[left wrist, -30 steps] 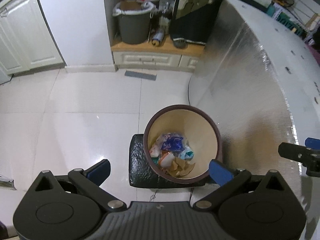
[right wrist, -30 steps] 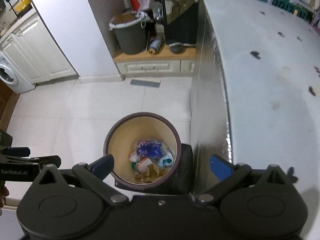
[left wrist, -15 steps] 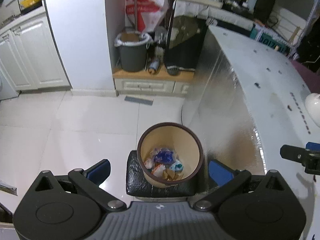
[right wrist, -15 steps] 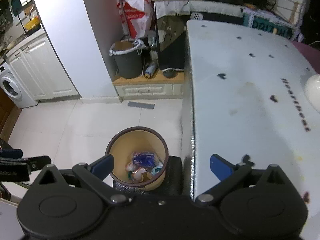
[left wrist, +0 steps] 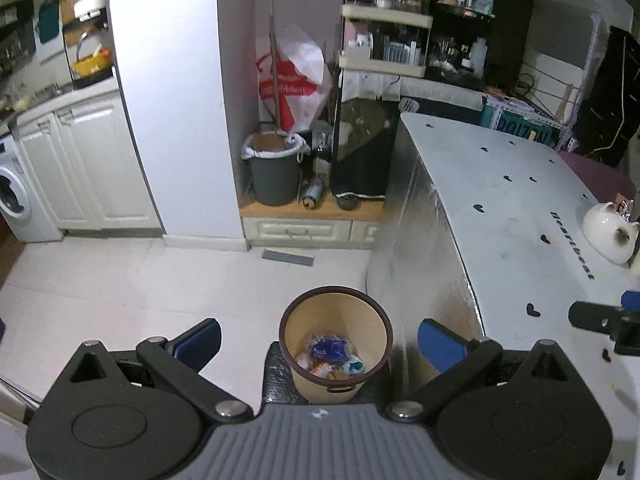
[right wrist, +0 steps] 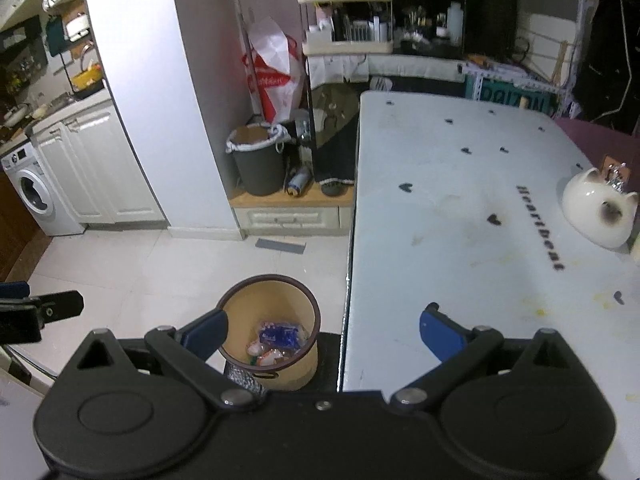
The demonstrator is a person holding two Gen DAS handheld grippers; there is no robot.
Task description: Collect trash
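A tan waste bin (left wrist: 336, 344) with a dark rim stands on a black stool (left wrist: 276, 376) beside the white table (left wrist: 512, 216). Several wrappers, one of them blue (left wrist: 328, 348), lie at its bottom. My left gripper (left wrist: 318, 344) hangs open high above the bin, nothing between its blue pads. In the right wrist view the same bin (right wrist: 268, 320) sits low and left, and my right gripper (right wrist: 322, 334) is open and empty over the table's edge (right wrist: 348, 280). Each gripper's tip shows at the border of the other view.
A white cat-shaped ceramic piece (right wrist: 598, 214) rests at the table's far right. A grey bucket (left wrist: 274, 172) and a red-and-white bag (left wrist: 294, 88) occupy the alcove behind. White cabinets and a washing machine (right wrist: 34, 196) line the left; pale floor tiles spread between.
Both grippers have risen and pulled back from the bin, which now looks smaller and lower in both views. More of the table and room shows. Both stayed open.
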